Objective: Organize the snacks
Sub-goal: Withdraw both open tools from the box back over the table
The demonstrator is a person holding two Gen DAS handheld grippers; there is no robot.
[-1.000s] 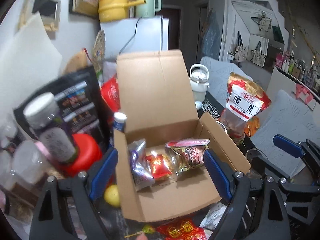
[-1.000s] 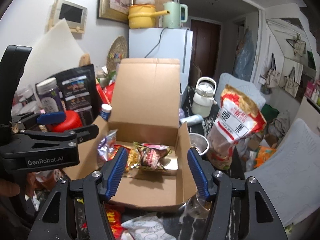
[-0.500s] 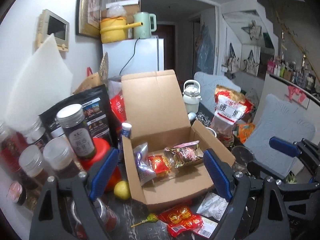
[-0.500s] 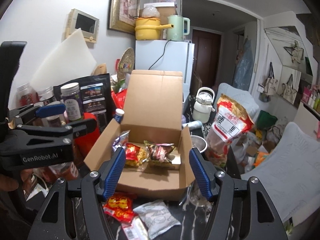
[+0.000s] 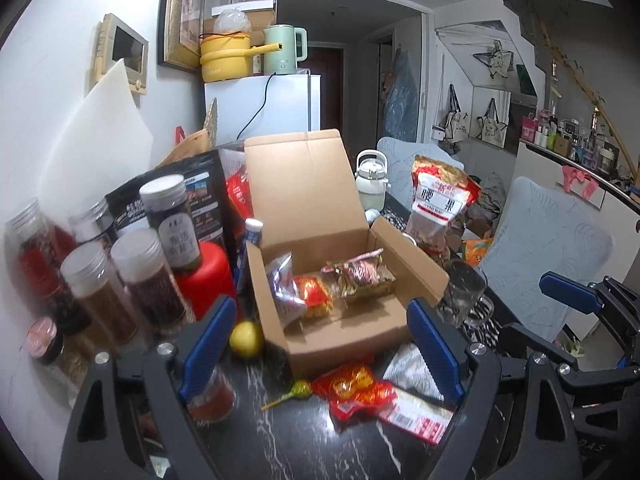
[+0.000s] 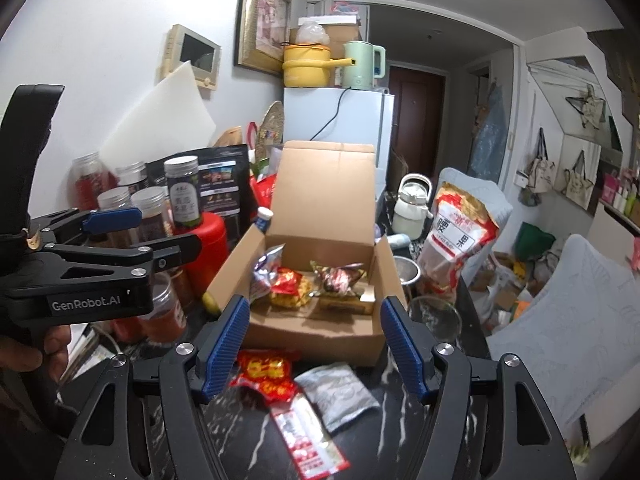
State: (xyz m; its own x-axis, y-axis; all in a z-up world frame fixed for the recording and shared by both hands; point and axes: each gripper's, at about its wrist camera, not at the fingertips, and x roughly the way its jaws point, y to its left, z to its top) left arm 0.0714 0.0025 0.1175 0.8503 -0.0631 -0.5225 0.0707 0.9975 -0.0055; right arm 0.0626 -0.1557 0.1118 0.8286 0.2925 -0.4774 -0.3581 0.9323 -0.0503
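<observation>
Left gripper (image 5: 320,344): blue-padded jaws spread wide, holding nothing.
Right gripper (image 6: 316,346): jaws opening, nothing between.
Open brown cardboard box (image 6: 320,332): its snack packets partly overlapped, labels unreadable.

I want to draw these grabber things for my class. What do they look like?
Each grabber is black with two long fingers. The left gripper and the right gripper both wear ribbed blue pads on the inner faces of the fingers, and round silver bolts dot the black frames. Triangle-shaped holes are cut into the arms. The side of the left one carries white lettering, GenRobot.AI. No cables show.
</observation>
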